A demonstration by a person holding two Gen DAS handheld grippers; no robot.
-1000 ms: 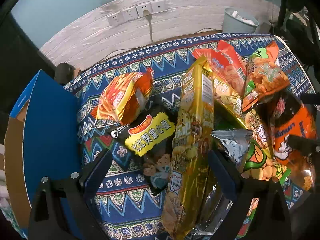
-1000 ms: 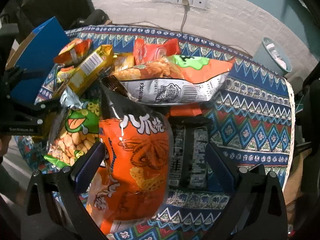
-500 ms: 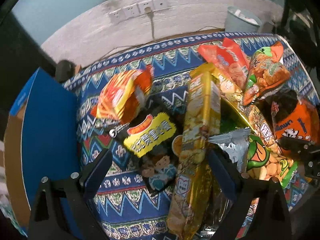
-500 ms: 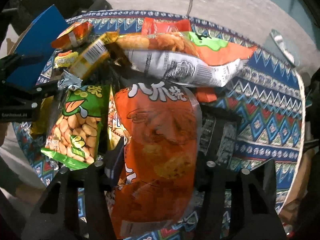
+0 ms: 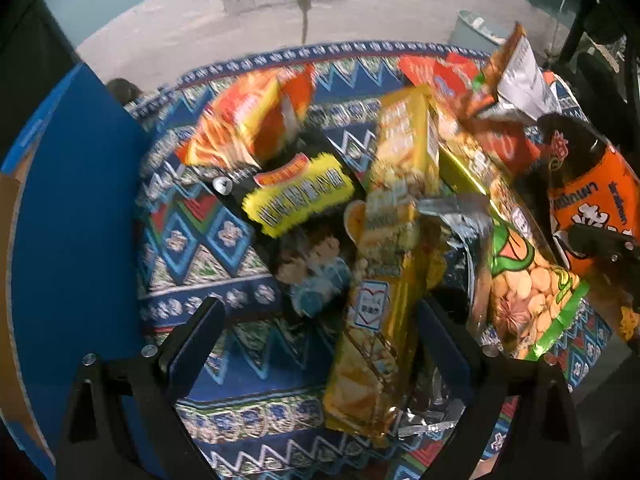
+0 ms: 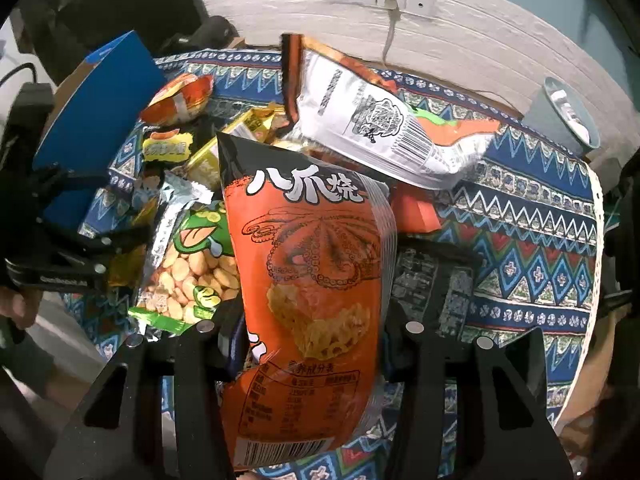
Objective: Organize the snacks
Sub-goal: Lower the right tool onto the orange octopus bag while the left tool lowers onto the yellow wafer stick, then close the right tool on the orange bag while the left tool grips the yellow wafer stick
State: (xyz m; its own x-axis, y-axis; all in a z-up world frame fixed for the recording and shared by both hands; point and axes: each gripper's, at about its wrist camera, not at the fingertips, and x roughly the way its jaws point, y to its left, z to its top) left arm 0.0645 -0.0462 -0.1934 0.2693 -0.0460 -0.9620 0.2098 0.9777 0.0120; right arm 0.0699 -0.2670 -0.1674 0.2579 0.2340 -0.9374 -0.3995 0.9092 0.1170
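My right tongs (image 6: 312,332) are clamped on the lower part of the orange octopus-print bag (image 6: 308,264). Both pads press its sides. The bag stands between them, long axis running straight ahead from the tongs and up in the right wrist view, top edge overlapping the silver-backed bag (image 6: 368,120) behind it.

My left tongs (image 5: 320,332) stand wide apart and grip nothing. The long yellow pack (image 5: 388,248) lies between their pads, nearer the right-side pad. I cannot tell whether it touches that pad. Its long axis runs nearly in line with the tongs, so closing here should catch it across its narrow width. The left hand is the nearer one to this pack.

The blue box (image 5: 76,216) stands at the left edge of the table (image 5: 224,240), just beside the left tongs. Its inside is not visible from either view, so its contents cannot be stated. I judge it the likely receptacle. The peanut bag (image 6: 188,264) lies between the two tongs.
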